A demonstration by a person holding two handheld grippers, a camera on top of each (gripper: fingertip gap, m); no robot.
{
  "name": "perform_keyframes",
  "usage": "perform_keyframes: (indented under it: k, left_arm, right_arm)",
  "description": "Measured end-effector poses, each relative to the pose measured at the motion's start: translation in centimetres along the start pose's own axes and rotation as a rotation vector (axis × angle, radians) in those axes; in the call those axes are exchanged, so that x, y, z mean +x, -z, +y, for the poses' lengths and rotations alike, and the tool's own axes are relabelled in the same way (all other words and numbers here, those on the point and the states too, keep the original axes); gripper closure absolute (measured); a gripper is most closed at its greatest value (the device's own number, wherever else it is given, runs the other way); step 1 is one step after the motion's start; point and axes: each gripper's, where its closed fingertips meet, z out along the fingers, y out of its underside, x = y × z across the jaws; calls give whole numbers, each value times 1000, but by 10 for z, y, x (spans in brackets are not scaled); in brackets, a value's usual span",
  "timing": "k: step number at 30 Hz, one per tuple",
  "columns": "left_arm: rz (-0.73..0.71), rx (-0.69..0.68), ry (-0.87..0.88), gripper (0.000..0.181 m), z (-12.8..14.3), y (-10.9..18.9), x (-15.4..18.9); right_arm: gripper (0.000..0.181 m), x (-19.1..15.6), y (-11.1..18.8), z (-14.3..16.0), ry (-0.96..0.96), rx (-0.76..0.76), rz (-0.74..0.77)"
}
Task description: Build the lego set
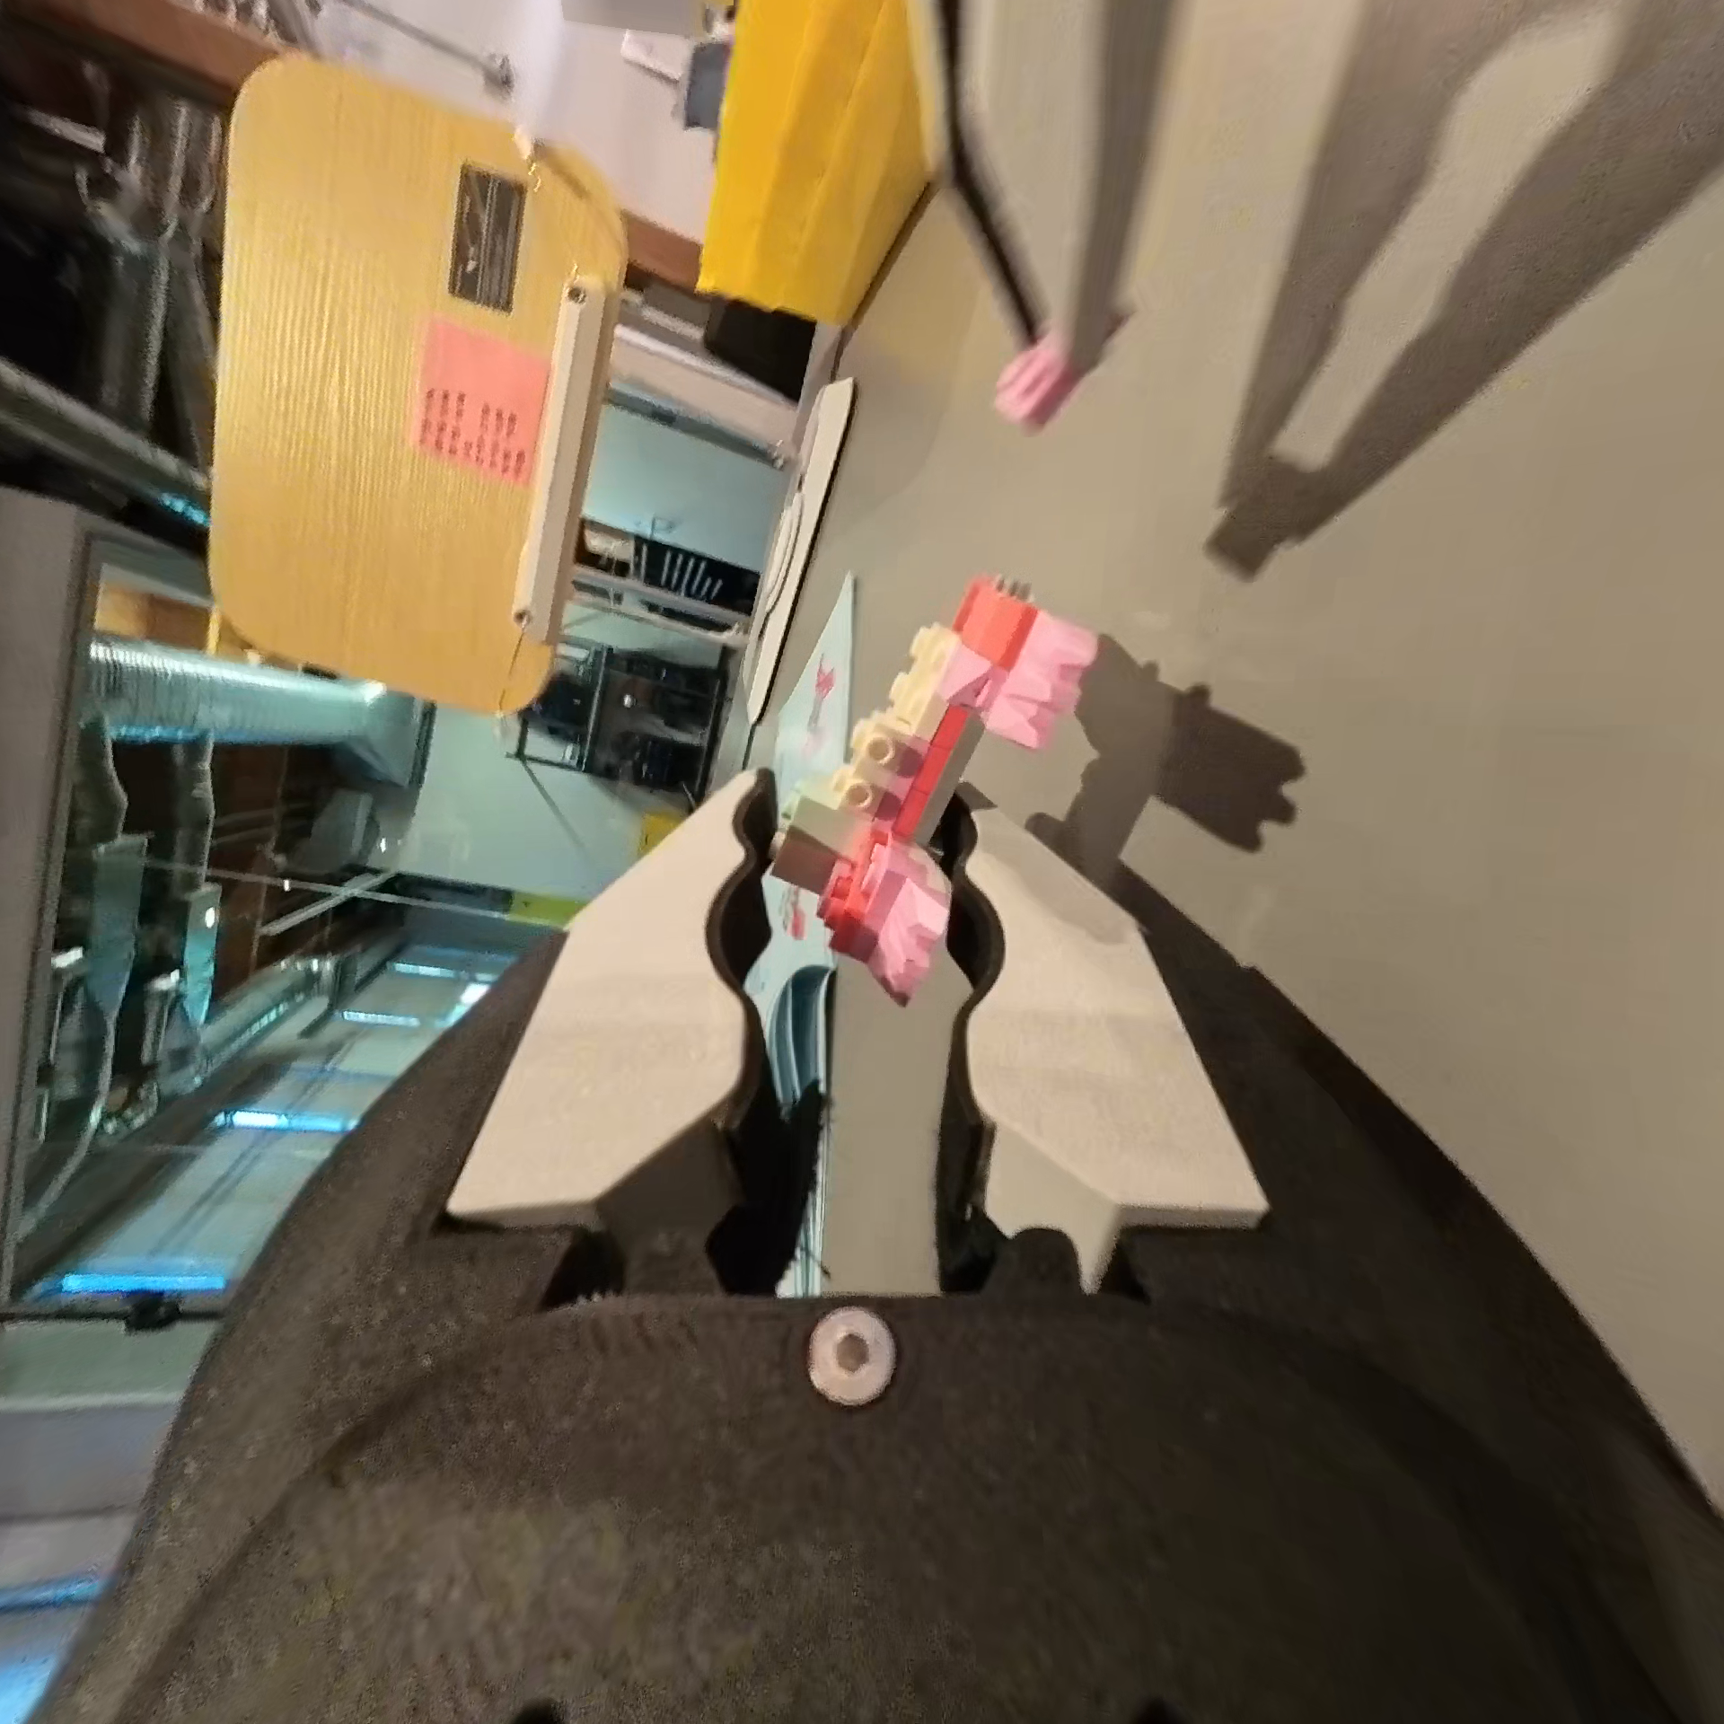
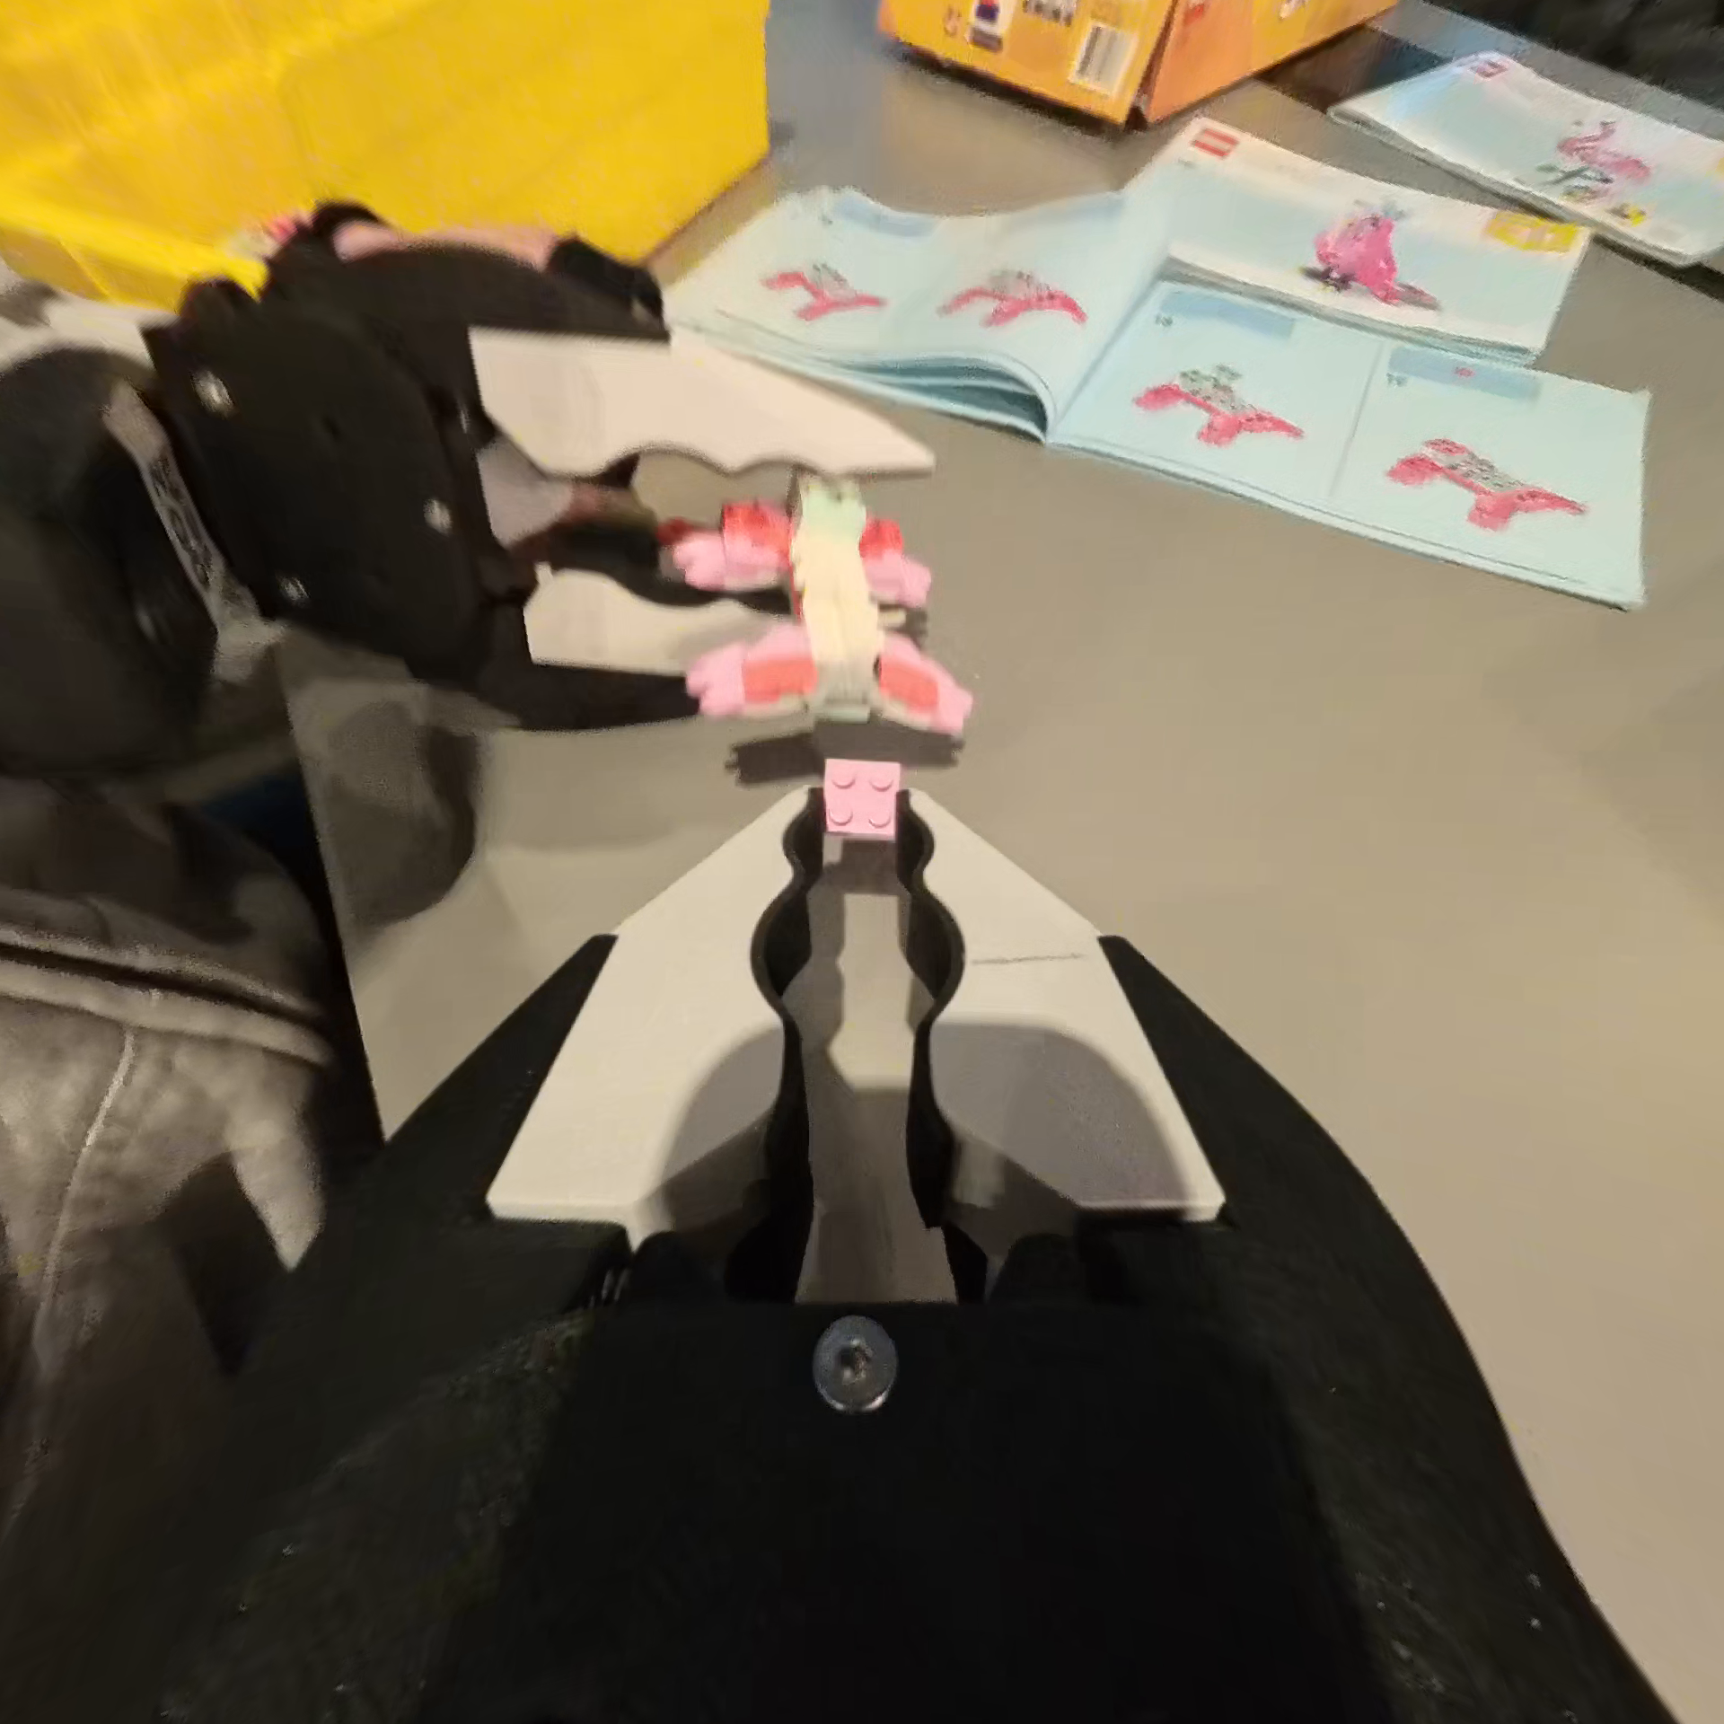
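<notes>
Left tongs lie rolled on their side, pinching one end of the model: red and pink wing pieces with a cream studded spine. The model juts out past the tips, held clear of the grey desk, its shadow falling on the surface beyond.

Right tongs sit level, pointed at the model, and are pressed together on a small pink plate, studs up, at the very tips. Plate and model are near but apart; a strip of desk shows between them.

Right wrist view only: open booklet flat on the desk beyond the model, a second booklet farther right, an orange box at the back, a dark sleeve at lower left. Left wrist view only: wooden panel with a pink note, room behind blurred. It also catches the right tongs with the plate at top.

Yellow bin stands close behind the left tongs. Desk edge runs along the left, under the left tongs' body. Open desk lies to the right of both tongs.
</notes>
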Motion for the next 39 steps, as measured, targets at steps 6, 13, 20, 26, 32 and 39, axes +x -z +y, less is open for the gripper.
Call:
perform_keyframes:
  k: [6,13,20,26,32,39]
  left_arm:
    - [92,24,-76,146,-4,1,20]
    - [140,27,-53,146,-2,1,22]
    - [133,75,-161,145,-11,5,24]
    - [99,168,-319,140,-24,11,26]
    - [154,163,-378,160,-21,10,34]
    - [161,123,-371,161,-18,7,34]
  right_arm:
    - [168,-6,-17,7,-73,-34,-143]
    - [168,-9,-22,11,-134,-46,-207]
    - [168,-13,-24,13,-144,-68,-240]
    - [168,-14,-26,15,-122,-84,-224]
    - [168,-19,-23,12,-85,-61,-225]
    - [168,-19,-24,12,-100,-70,-216]
